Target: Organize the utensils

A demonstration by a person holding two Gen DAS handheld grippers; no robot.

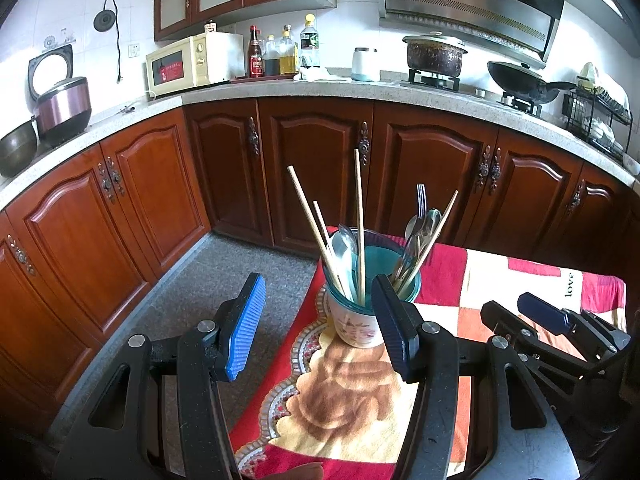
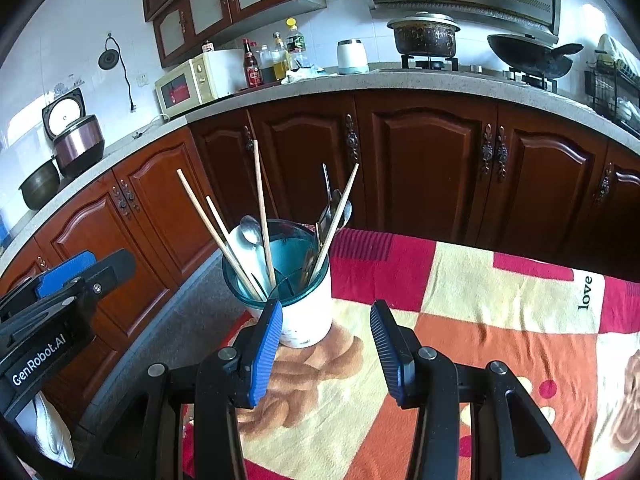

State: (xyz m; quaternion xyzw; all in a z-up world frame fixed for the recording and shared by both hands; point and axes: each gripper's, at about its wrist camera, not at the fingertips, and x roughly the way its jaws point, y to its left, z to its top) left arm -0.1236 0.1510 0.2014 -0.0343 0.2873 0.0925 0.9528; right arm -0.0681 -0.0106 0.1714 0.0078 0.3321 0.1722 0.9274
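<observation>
**One holder, four chopsticks, both claws empty**

I see one utensil holder (image 1: 354,316) standing upright near the corner of the table, on a red, orange and cream cloth (image 2: 460,320). It is a white cup with a teal insert.

I count four wooden chopsticks (image 1: 359,224) in it: three lean left or stand near upright, one leans right. On the left side I make out two spoons (image 2: 250,232). On the right is one fork (image 1: 421,200), tines up, bunched with more metal handles that I cannot count.

My left claw (image 1: 316,324) stands about half open, with nothing between its blue pads; the holder sits just beyond it. My right claw (image 2: 326,348) is also partly open, a little narrower, and empty, just beside the holder's right side.
</observation>
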